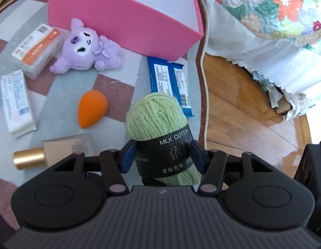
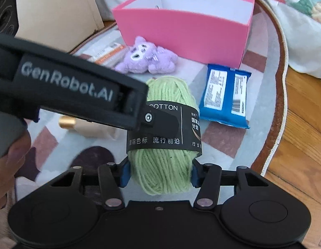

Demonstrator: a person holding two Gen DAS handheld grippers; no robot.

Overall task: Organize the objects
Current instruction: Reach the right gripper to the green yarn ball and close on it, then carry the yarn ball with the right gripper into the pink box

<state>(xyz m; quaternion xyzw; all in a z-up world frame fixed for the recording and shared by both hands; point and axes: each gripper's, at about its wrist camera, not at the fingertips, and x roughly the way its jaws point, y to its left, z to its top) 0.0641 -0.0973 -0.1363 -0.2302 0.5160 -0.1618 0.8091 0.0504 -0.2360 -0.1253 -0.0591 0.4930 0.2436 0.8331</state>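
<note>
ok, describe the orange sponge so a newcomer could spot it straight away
Start at the big pink box standing on the rug. In front of it lies a purple plush toy; the orange sponge sits on the rug just nearer the camera than the plush, left of the green yarn ball. It is the only plain, teardrop-shaped item, with no label.

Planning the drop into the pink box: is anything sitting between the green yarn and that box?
Nothing blocks a lifted path. The green yarn sits between the pads of both hand-held grippers, left and right. The purple plush and blue packet lie low on the rug before the pink box.
</note>
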